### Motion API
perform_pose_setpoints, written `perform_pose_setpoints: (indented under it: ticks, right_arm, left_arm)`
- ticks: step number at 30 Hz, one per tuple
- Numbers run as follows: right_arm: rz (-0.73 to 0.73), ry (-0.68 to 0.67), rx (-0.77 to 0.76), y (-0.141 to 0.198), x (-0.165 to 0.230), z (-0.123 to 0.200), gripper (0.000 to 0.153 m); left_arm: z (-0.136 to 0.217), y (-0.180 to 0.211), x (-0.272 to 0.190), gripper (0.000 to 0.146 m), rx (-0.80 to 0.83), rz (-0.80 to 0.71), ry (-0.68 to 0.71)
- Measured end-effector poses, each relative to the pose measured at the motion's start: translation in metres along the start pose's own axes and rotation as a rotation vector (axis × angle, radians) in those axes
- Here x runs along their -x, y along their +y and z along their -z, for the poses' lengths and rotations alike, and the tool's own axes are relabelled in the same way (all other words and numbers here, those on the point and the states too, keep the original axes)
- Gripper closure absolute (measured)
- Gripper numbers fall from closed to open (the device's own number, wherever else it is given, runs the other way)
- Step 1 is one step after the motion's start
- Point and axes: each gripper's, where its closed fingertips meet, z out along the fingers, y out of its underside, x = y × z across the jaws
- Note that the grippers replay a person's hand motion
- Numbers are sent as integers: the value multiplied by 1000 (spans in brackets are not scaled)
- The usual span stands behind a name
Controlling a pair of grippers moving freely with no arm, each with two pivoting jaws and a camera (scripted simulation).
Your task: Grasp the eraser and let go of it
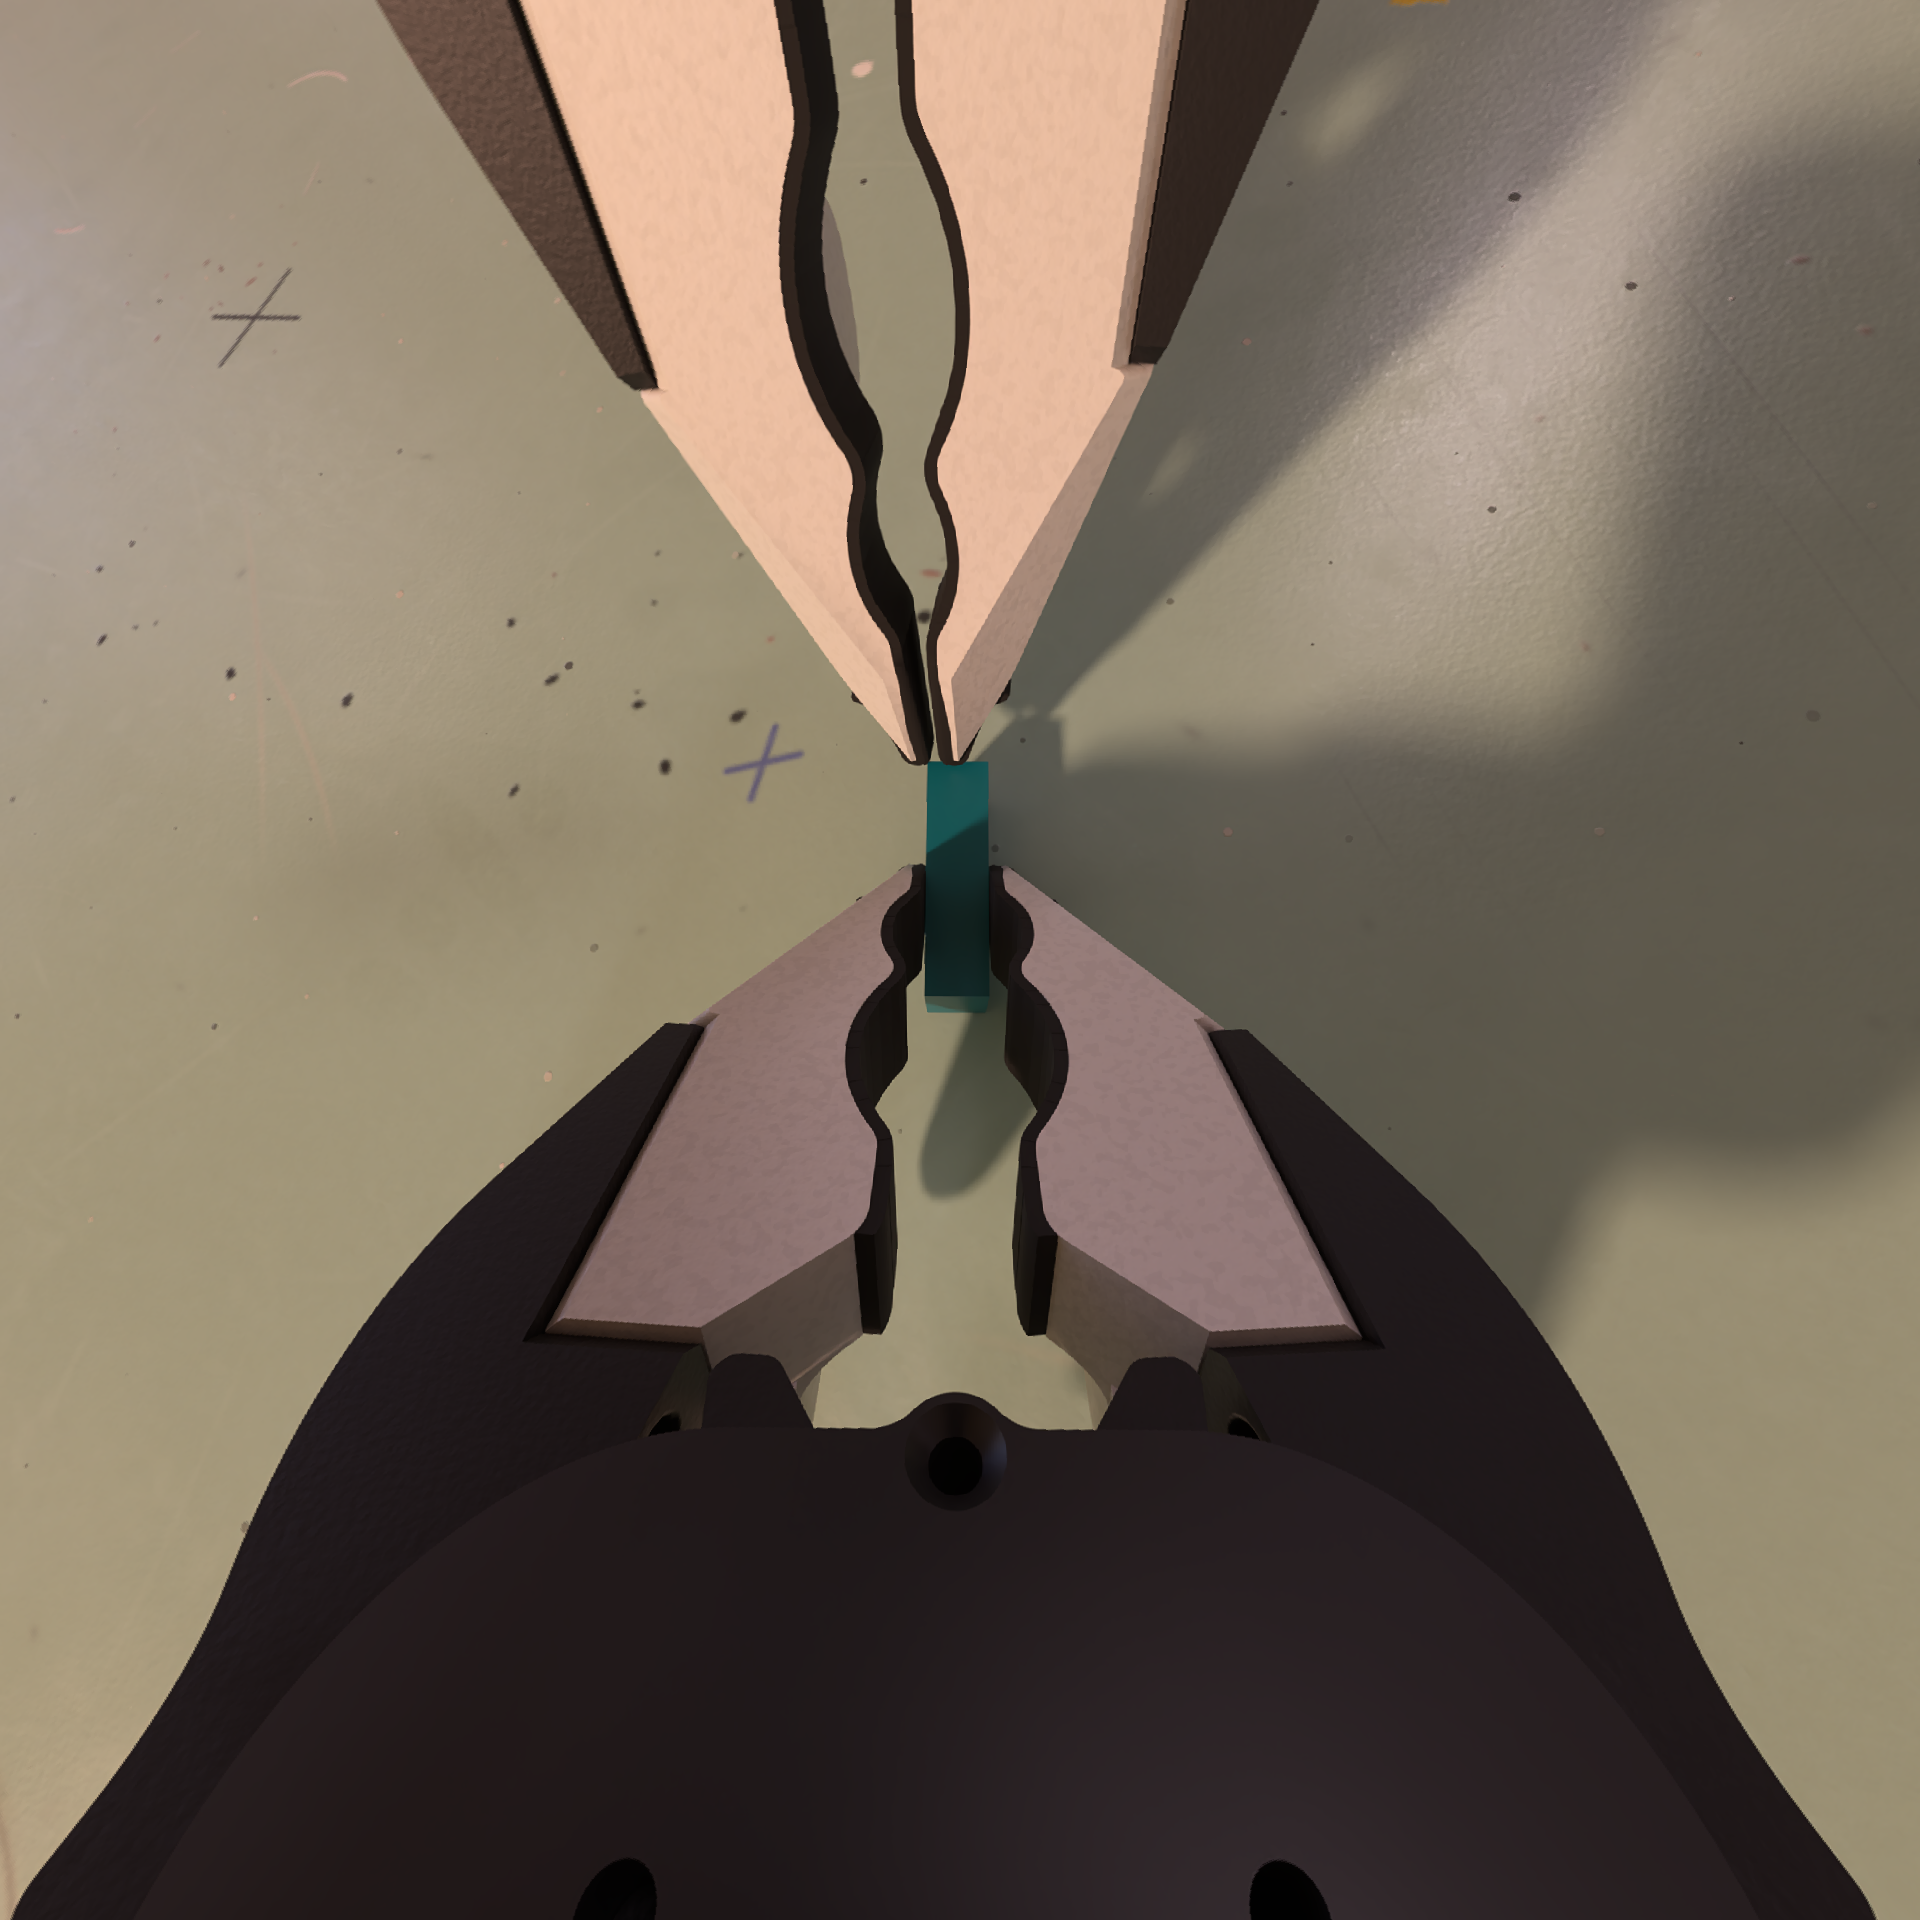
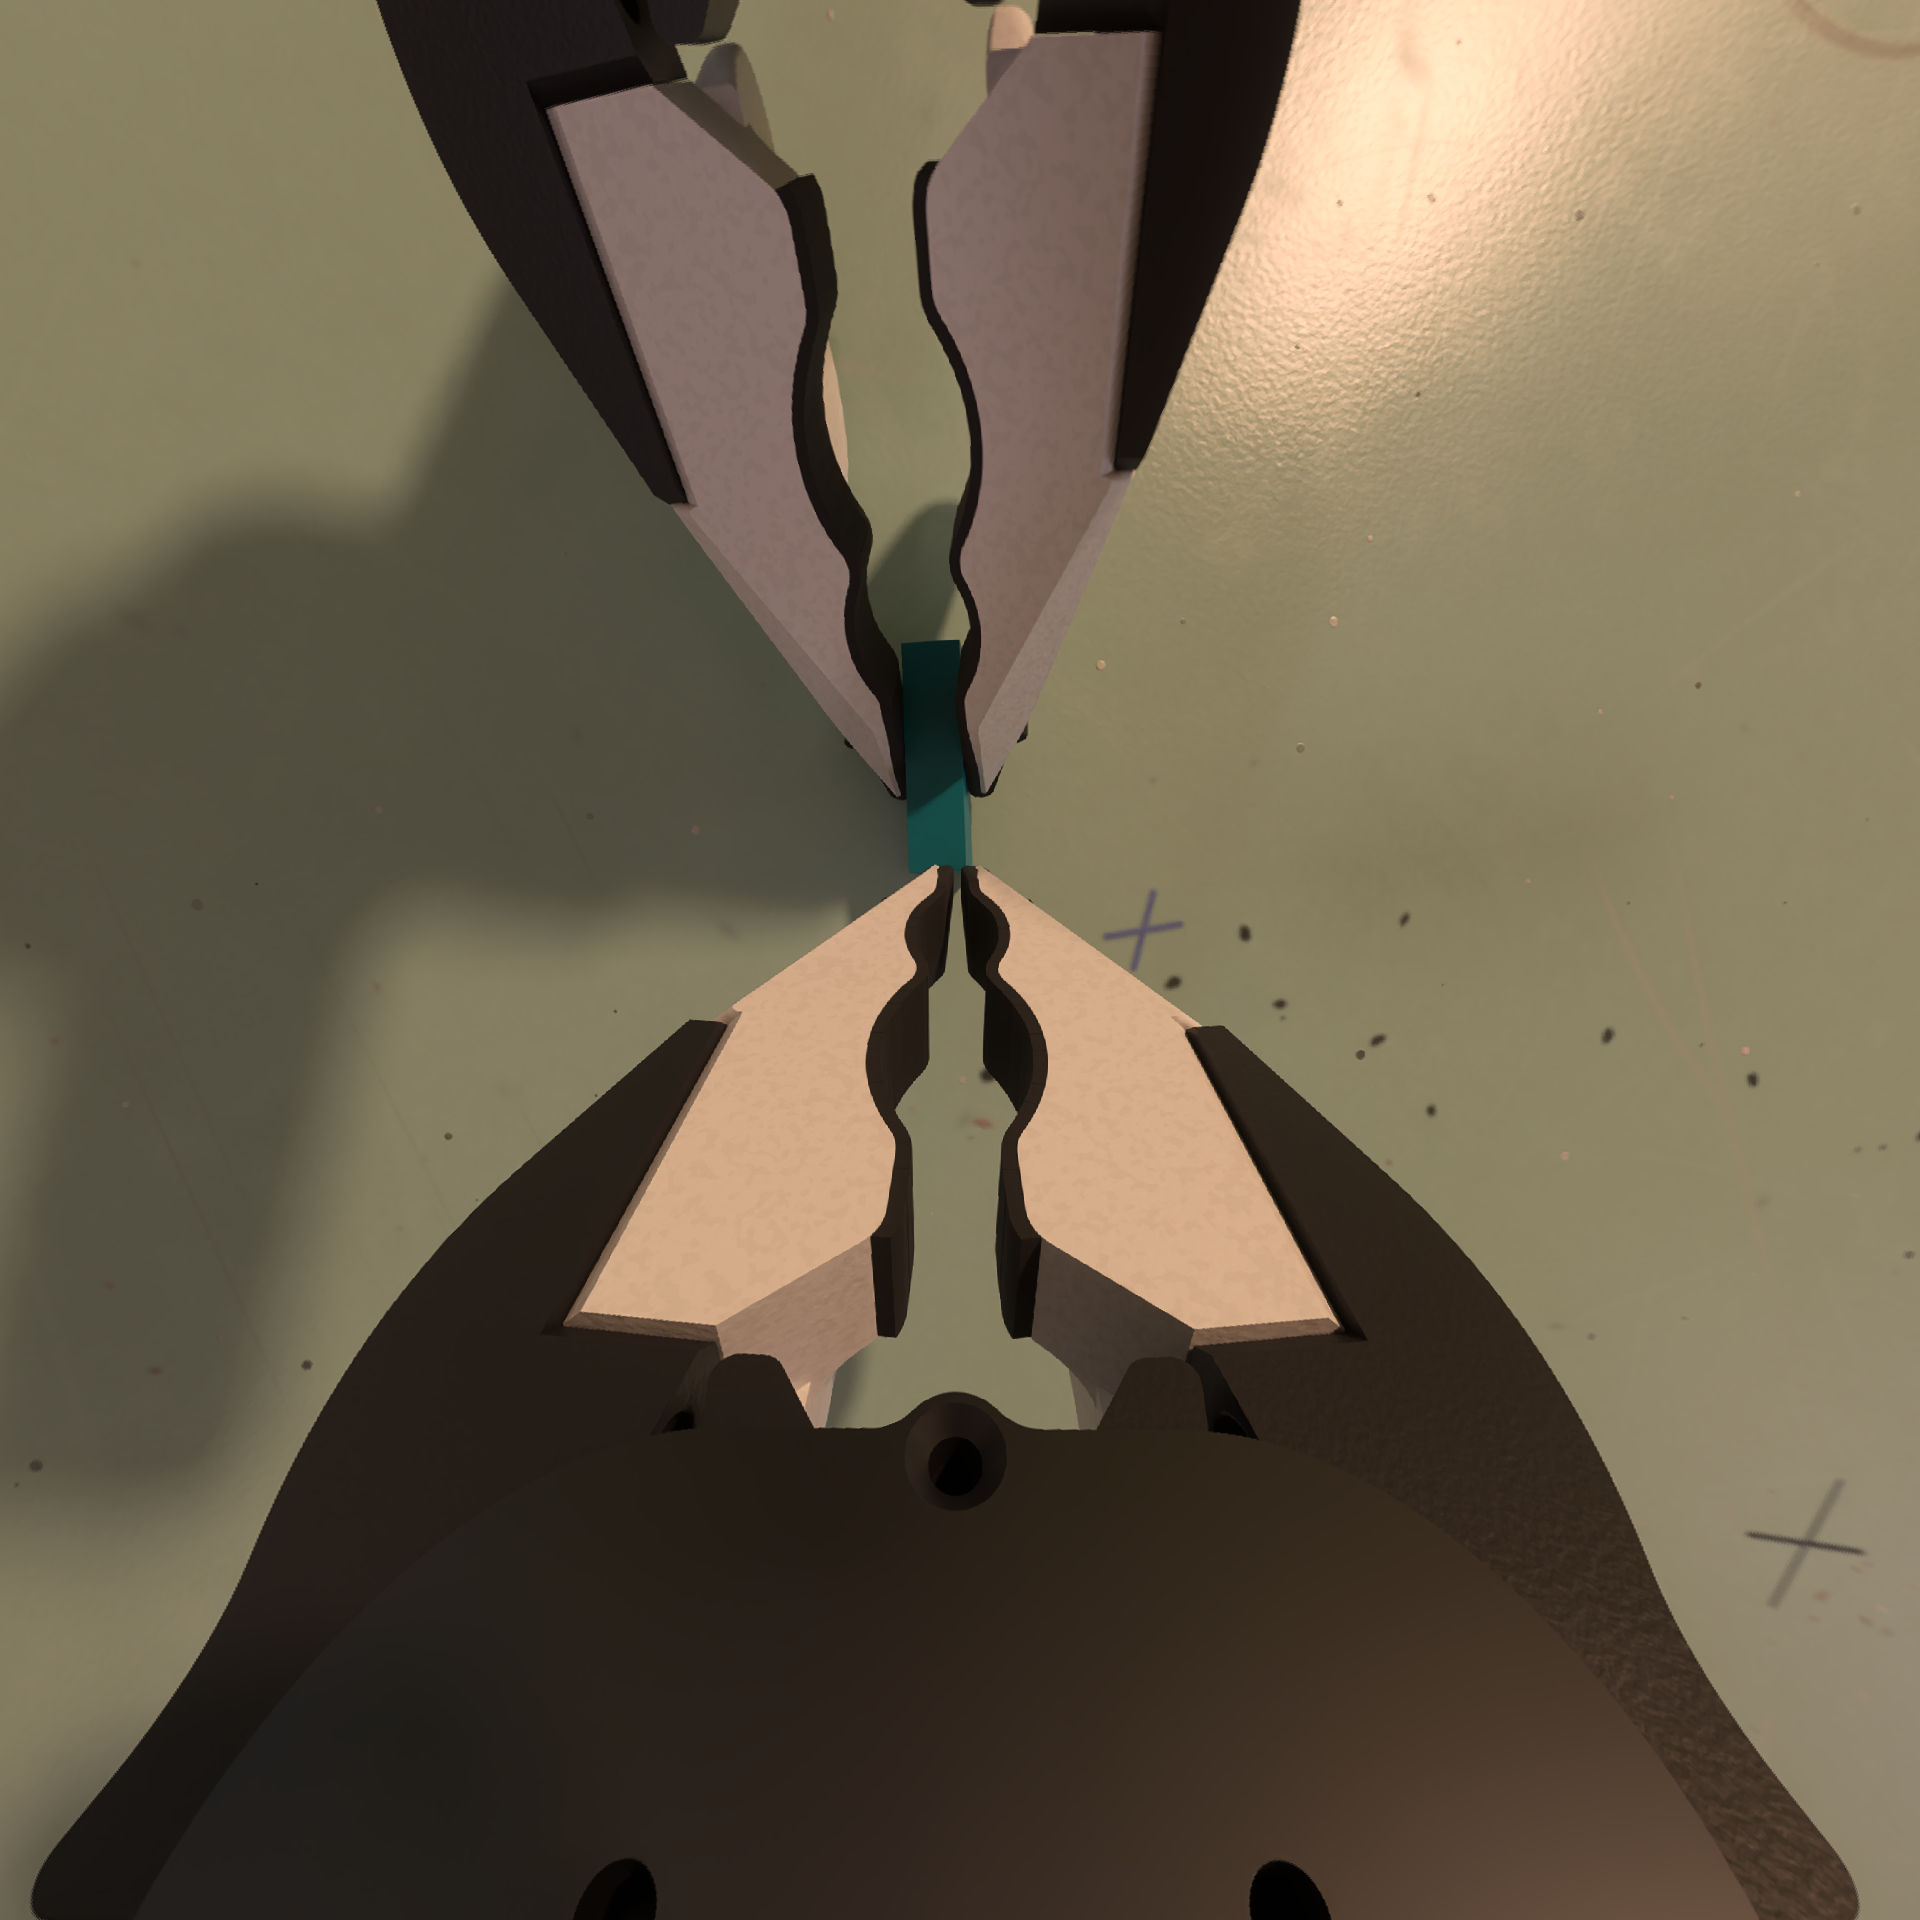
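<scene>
The eraser (image 1: 956, 821) is a small teal block, seen end-on between the two grippers. My left gripper (image 1: 956, 878) is shut on it, with a fingertip pressed on each long side. The eraser's near end pokes back between the fingers. My right gripper (image 1: 928, 756) faces the left one from the far side, shut and empty, its tips at the eraser's far end. In the right wrist view the right gripper (image 2: 956, 873) is shut with its tips against the eraser (image 2: 935, 831), and the left gripper (image 2: 938, 790) clamps the block beyond.
A pale green tabletop (image 1: 416, 935) with dark specks lies under both grippers. Pen crosses are drawn on it (image 1: 764, 761) (image 1: 255, 315). The grippers cast broad shadows (image 2: 312, 727).
</scene>
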Motion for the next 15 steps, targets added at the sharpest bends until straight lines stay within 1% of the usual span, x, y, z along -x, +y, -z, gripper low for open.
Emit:
perform_pose_setpoints:
  ticks: [4, 7, 15]
  right_arm:
    - [-54, -3, -102, 2, 0, 0, 151]
    - [-77, 13, -149, 3, 0, 1, 151]
    - [-66, 59, -237, 3, 0, 1, 151]
  left_arm:
    - [0, 0, 0, 135, 1, 6, 6]
    - [0, 0, 0, 135, 1, 10, 9]
    - [0, 0, 0, 135, 0, 7, 7]
